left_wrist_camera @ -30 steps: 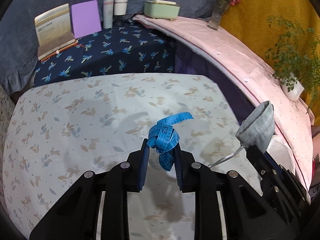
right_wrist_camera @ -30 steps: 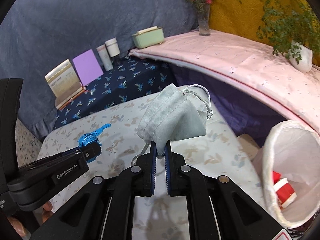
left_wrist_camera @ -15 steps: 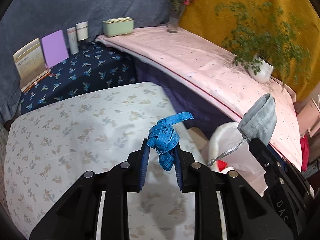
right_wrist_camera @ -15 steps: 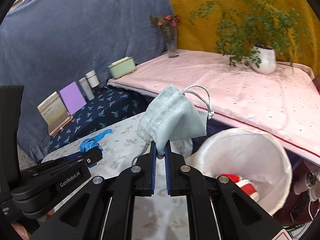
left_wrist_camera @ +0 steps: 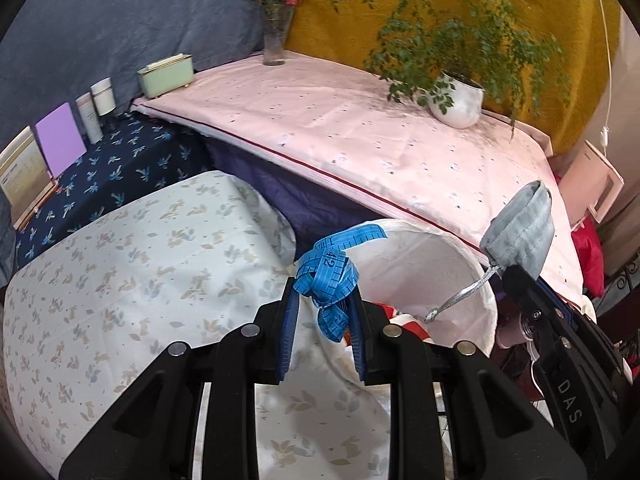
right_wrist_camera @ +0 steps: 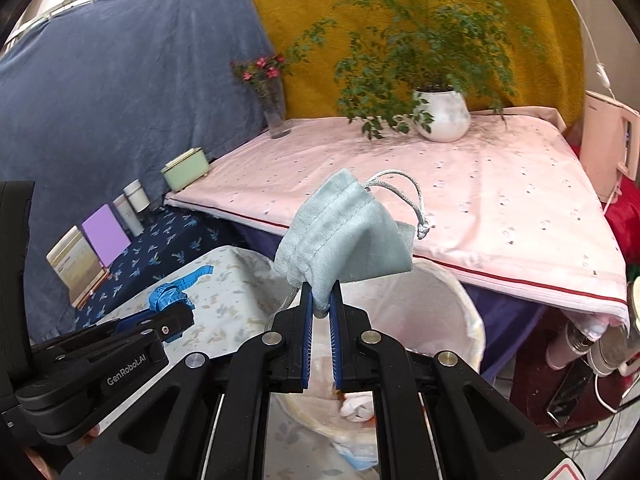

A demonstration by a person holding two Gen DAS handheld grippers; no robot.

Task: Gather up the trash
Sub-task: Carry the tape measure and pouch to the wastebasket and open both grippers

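Observation:
My left gripper [left_wrist_camera: 322, 300] is shut on a crumpled blue measuring tape [left_wrist_camera: 328, 270] and holds it over the near rim of a white-lined trash bin [left_wrist_camera: 460, 256]. My right gripper [right_wrist_camera: 321, 308] is shut on a pale grey drawstring pouch [right_wrist_camera: 344, 240] and holds it above the same bin [right_wrist_camera: 440, 304]. The pouch also shows at the right of the left wrist view [left_wrist_camera: 520, 230], and the tape at the left of the right wrist view [right_wrist_camera: 174, 294]. Red and white trash [left_wrist_camera: 404, 320] lies inside the bin.
A floral-cloth table [left_wrist_camera: 120, 280] lies left of the bin. A pink-covered table [right_wrist_camera: 440, 200] behind it carries a potted plant [right_wrist_camera: 440, 120], a flower vase [right_wrist_camera: 274, 116] and a green box [right_wrist_camera: 186, 170]. Books and jars [left_wrist_camera: 60, 140] stand on a dark blue cloth.
Both grippers have swung right from over the floral table to above the trash bin, each still holding its item. The bin and the pink table have come into fuller view.

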